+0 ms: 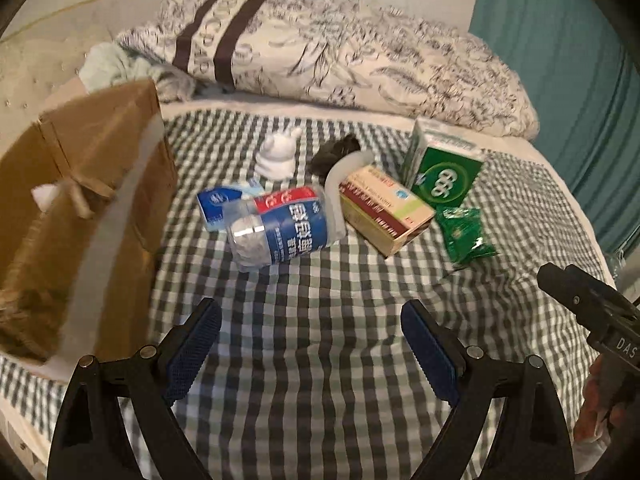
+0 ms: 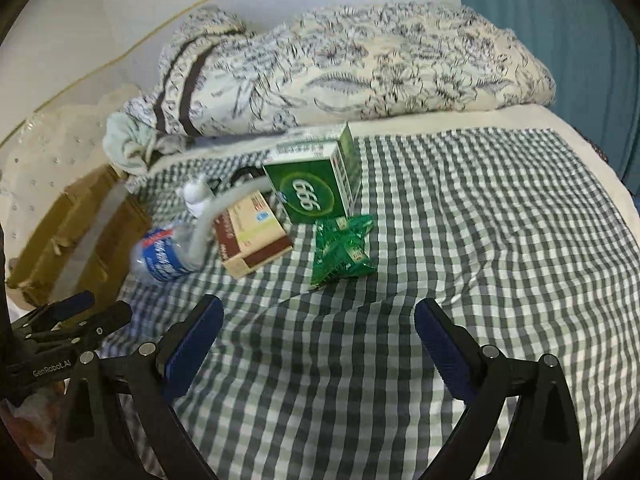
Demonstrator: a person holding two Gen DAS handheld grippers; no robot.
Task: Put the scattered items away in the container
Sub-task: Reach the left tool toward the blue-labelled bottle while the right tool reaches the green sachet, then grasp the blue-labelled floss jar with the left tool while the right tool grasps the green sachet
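You are holding the left gripper [image 1: 311, 314] above the near part of the bed [image 1: 320, 360], and its fingers [image 1: 192, 344] are standing wide apart with nothing between them. You are holding the right gripper [image 2: 319, 314] in the same way, its fingers [image 2: 444, 348] spread wide and gripping nothing.

The cardboard box [image 1: 80, 208] is standing at the left edge of the bed with its top open. The scattered items are lying together in the middle of the checked sheet [image 2: 480, 240], well apart from both grippers. A water bottle [image 1: 280, 228] with a blue label is lying on its side, nearest to the box. Behind it a small white figure [image 1: 278, 156] is standing upright, and a dark item [image 1: 334, 152] is lying just beside that; I cannot tell what it is. To the right of the bottle, a beige and dark red carton [image 1: 384, 208] is lying flat. A green box [image 2: 312, 184] with "666" on it is standing behind this carton, touching it. A green packet [image 2: 342, 252] is lying in front of the green box. A folded patterned quilt [image 2: 360, 72] is lying along the far edge of the bed.
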